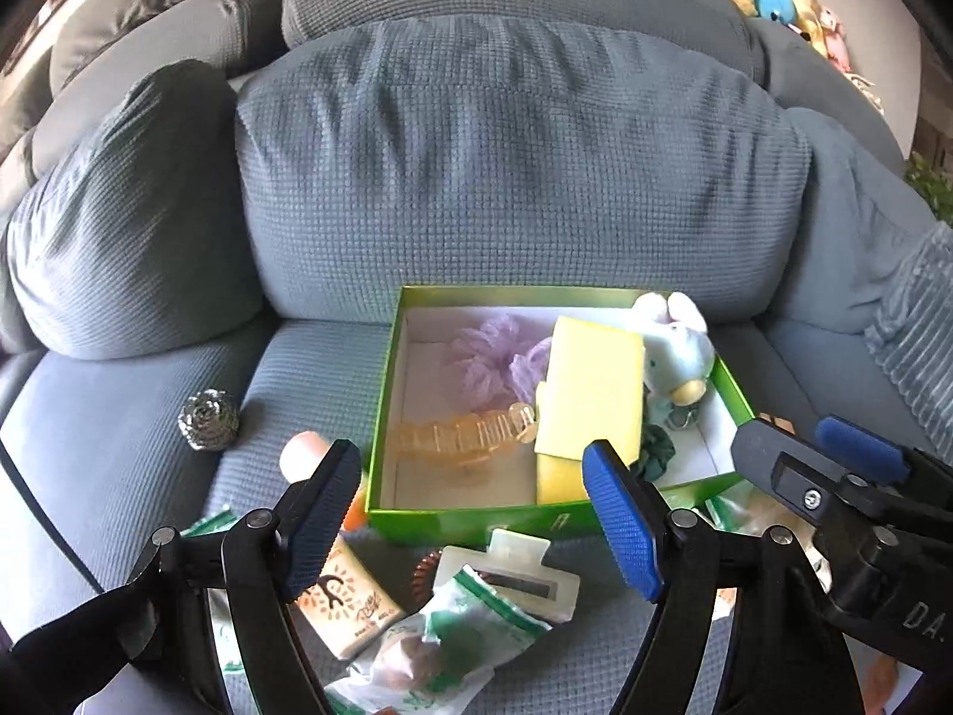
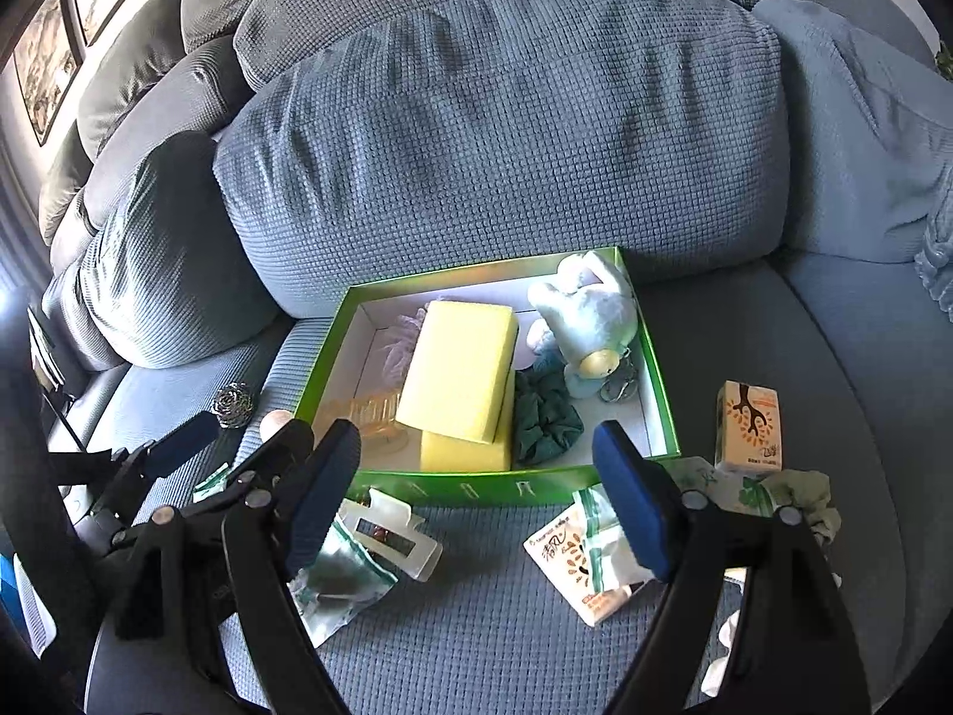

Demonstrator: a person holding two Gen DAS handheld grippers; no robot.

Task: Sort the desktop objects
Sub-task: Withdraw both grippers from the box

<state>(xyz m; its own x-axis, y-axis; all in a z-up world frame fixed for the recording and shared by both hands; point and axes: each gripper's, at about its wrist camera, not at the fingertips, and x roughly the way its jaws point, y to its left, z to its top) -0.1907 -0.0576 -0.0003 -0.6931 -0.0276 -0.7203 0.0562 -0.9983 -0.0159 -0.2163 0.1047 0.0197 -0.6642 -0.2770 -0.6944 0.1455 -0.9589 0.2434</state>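
Observation:
A green box (image 1: pixel 476 527) (image 2: pixel 476 491) sits on the grey sofa seat. It holds yellow sponges (image 1: pixel 589 393) (image 2: pixel 458 369), a pale blue plush toy (image 1: pixel 679 357) (image 2: pixel 589 316), a dark green scrunchie (image 2: pixel 545 417), purple yarn (image 1: pixel 488 357) and an orange comb (image 1: pixel 464 441). My left gripper (image 1: pixel 476 524) is open and empty, above a white hair clip (image 1: pixel 518 572) and a green-white packet (image 1: pixel 452 637). My right gripper (image 2: pixel 476 500) is open and empty in front of the box. Tissue packs lie in the left wrist view (image 1: pixel 351 602) and the right wrist view (image 2: pixel 750 429) (image 2: pixel 584 566).
A steel scrubber (image 1: pixel 208 420) (image 2: pixel 234 405) lies left of the box. Big grey cushions (image 1: pixel 506 167) stand behind it. A pink-capped item (image 1: pixel 307 453) lies by the box's left front corner. Crumpled green packets (image 2: pixel 768 491) lie at the right.

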